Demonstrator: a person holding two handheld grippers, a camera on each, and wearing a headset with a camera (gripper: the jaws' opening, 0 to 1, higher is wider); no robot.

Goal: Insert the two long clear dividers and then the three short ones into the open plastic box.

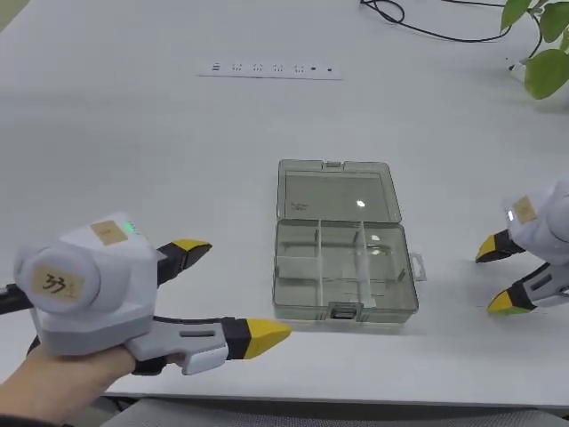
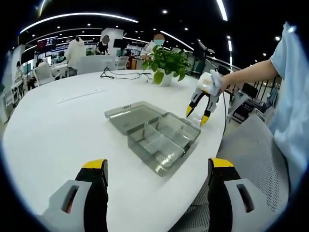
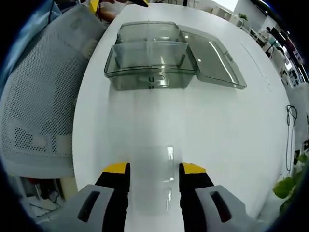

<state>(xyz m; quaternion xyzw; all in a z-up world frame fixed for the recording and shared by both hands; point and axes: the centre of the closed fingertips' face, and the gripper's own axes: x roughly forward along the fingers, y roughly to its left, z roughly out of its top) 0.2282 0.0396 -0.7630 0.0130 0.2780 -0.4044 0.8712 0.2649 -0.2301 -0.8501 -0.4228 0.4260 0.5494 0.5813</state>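
Left: hand [image 1: 62, 378] holds left gripper [image 1: 238, 289] above desk [image 1: 133, 160], jaws wide apart, empty, pointing right. Centre: plastic box [image 1: 347, 311] open, lid [image 1: 336, 189] lying flat behind, clear dividers [image 1: 360, 262] upright inside. Right: right gripper [image 1: 491, 280] aimed left at plastic box, jaws partly apart; faint clear sheet [image 3: 169, 166] between them, cannot tell whether clamped.

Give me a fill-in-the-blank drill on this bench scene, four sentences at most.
1. The box rests on a ___ table.
2. Its lid is swung ___, lying flat behind it.
3. The left gripper and right gripper both have ___ jaw tips.
4. The plant at the far right has ___ leaves.

Missing words: white; open; yellow; green.
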